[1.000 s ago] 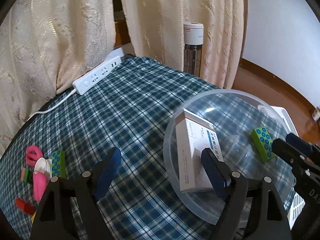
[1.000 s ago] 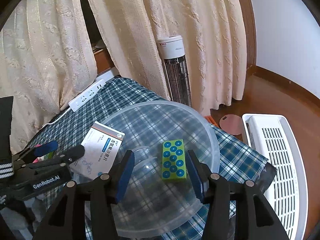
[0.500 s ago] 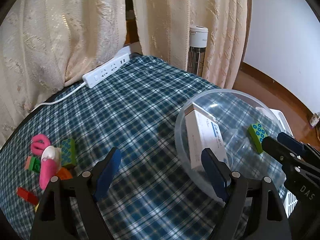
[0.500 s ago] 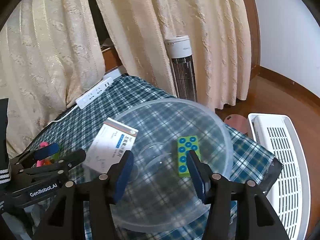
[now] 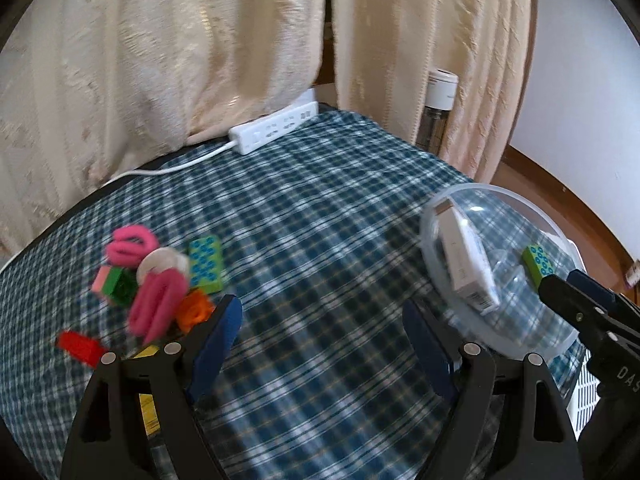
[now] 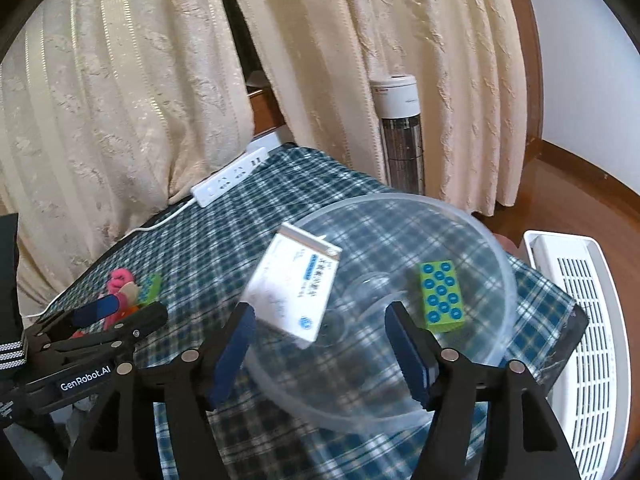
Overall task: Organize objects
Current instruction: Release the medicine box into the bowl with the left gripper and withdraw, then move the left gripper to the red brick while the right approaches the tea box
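A clear plastic bowl (image 6: 496, 248) stands at the table's right end, holding a white medicine box (image 6: 294, 286) that leans on its left wall and a green studded brick (image 6: 440, 296). The bowl (image 5: 556, 232), box (image 5: 464, 260) and brick (image 5: 538, 262) also show in the left wrist view. My right gripper (image 6: 320, 344) is open and empty over the bowl's near rim. My left gripper (image 5: 322, 340) is open and empty over the cloth. Left of it lies a pile of small things: pink pieces (image 5: 154, 306), a green brick (image 5: 205, 266), a red block (image 5: 78, 346).
A white power strip (image 5: 276, 130) with its cord lies at the table's far edge below cream curtains (image 5: 180, 52). A tower heater (image 6: 400, 136) stands behind the table. A white slatted appliance (image 6: 588, 320) sits on the floor at the right.
My left gripper has swung left, away from the bowl, and the pile of small things has come closer into its view. My right gripper has pulled back a little from the bowl.
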`<state>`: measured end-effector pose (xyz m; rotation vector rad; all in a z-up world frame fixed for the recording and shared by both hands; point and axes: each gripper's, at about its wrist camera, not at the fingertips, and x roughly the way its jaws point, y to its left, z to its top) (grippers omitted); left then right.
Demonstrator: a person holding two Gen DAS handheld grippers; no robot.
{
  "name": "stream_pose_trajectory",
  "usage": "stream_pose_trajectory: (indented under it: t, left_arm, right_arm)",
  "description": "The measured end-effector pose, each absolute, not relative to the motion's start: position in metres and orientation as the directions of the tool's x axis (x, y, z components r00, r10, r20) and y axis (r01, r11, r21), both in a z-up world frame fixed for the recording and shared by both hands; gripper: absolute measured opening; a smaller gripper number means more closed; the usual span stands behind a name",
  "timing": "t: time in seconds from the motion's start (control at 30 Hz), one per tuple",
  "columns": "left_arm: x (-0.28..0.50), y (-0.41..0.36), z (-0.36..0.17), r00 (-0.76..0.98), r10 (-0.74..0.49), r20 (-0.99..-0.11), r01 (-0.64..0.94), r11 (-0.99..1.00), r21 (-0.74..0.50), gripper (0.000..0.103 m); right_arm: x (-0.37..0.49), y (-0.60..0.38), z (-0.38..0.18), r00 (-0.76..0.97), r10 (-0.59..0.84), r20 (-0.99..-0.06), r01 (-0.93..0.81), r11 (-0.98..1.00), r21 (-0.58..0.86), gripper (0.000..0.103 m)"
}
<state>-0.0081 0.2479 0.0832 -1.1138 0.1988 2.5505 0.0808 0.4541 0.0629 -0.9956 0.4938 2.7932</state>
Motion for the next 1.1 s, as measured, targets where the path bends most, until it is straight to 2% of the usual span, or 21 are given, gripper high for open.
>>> stream_pose_trajectory:
  t: [0.43,0.77,1.1]
  left_arm:
    - [-0.005,0.162,0.075,-0.648,0.174,-0.741,-0.220,-0.975,-0.036,0.085]
    - [-0.010,0.103,0.070,-0.659,0.099,-0.745,-0.117,-0.993,-0.028,0.085]
    - [-0.023,0.049,0.064,-0.665,0.024,-0.746,-0.011,-1.000,-0.022,0.085]
  right_arm:
    - [0.076,0.402,0.066,-0.768,-0.044,-0.639,-0.150,-0.958,0.246,0.079]
    - [0.066,0.362,0.059,-0.736,-0.160,-0.658,-0.044,-0.958,0.282,0.085]
    - [0.059,0.331,0.053,-0.701,-0.211,-0.681,0.017,-0.960,0.280,0.086]
